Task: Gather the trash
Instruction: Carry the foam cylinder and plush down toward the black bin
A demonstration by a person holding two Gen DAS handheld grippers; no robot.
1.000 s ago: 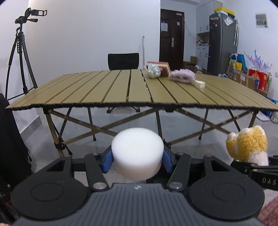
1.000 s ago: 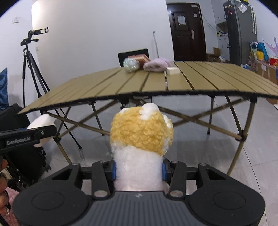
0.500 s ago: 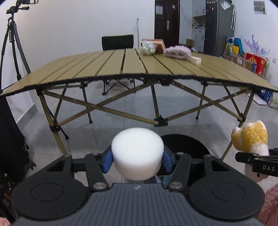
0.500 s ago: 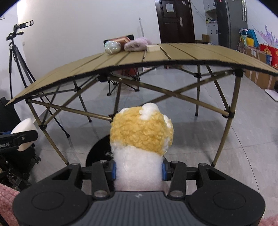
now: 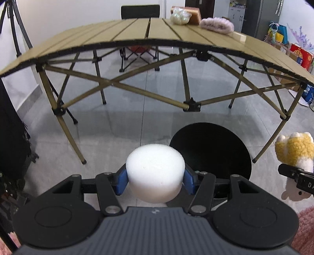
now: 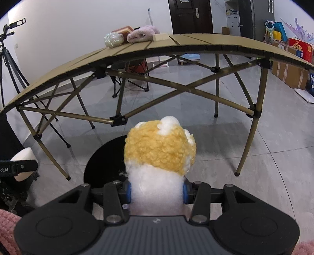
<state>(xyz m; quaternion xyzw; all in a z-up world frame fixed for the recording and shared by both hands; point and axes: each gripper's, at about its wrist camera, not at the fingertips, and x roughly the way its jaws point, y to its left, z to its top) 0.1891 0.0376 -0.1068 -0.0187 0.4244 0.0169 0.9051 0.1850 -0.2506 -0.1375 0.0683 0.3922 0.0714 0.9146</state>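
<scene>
In the left wrist view, the left gripper (image 5: 155, 179) is closed partway on a white foam puck (image 5: 155, 172), its blue pads (image 5: 120, 181) pressing the puck's two sides so the round face tilts toward the camera. Just beyond and to the right of the puck, a black round bin (image 5: 214, 149) stands on the grey tiled floor, its dark opening facing up. Behind it stretches a folding table (image 5: 137, 33) with a tan slatted top and crossed legs; on its far side lie a crumpled clear wrapper (image 5: 179, 16), a brown box (image 5: 194, 12), a pink fluffy cloth (image 5: 216, 25) and a small pale block (image 5: 240, 36). At the right edge of this view the other tool shows, carrying a yellow and white plush toy (image 5: 294, 151) above the floor beside the bin. In the right wrist view, the right gripper (image 6: 156, 191) is closed partway around the plush toy (image 6: 160, 155), the blue pads (image 6: 128, 191) squeezing its white lower part while the curly yellow top stands above them. The bin (image 6: 106, 158) sits on the floor directly behind the toy, mostly hidden by it. The table (image 6: 196, 42) arches overhead with the same items on top, and a tripod (image 6: 7, 58) stands at the left wall. At the left edge the foam puck (image 6: 22, 157) shows behind the other tool's black finger.
</scene>
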